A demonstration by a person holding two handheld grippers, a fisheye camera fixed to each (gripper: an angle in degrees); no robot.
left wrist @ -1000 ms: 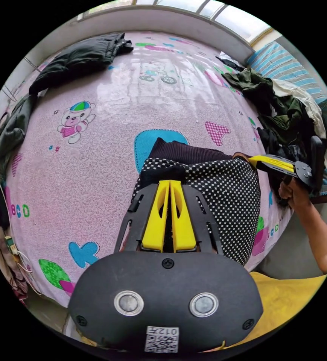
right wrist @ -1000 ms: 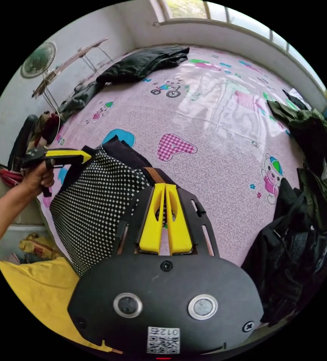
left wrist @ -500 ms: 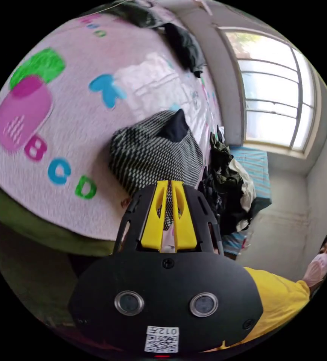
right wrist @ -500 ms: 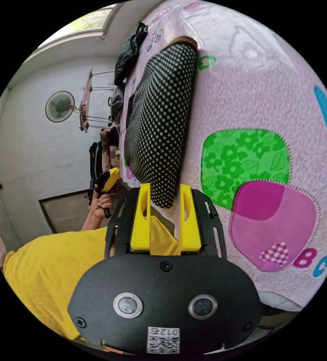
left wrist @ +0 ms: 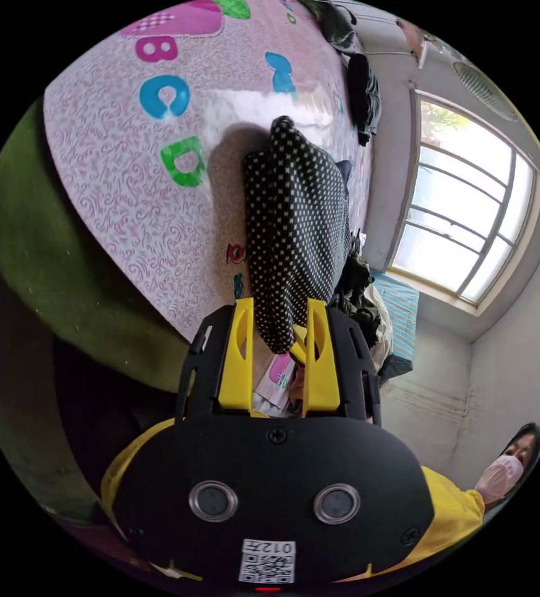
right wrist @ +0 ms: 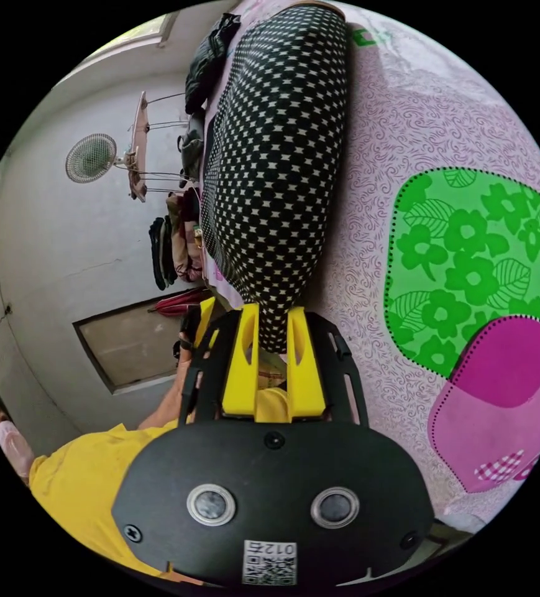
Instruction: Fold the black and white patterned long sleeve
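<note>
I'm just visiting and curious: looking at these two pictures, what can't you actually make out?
- Left gripper view: the near edge of the patterned long sleeve is hidden between the left gripper jaws.
- Right gripper view: whether the right gripper jaws press the garment is unclear.
- Right gripper view: clothes hanging beyond the fan are too small to identify.

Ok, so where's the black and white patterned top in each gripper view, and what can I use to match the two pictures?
Left gripper view: the patterned top lies folded at centre, running up from between the open jaws of the left gripper.
Right gripper view: the patterned top runs from the top edge down to the right gripper, its end between the jaws.
Shared landmark: the pink printed bedsheet under it.
</note>
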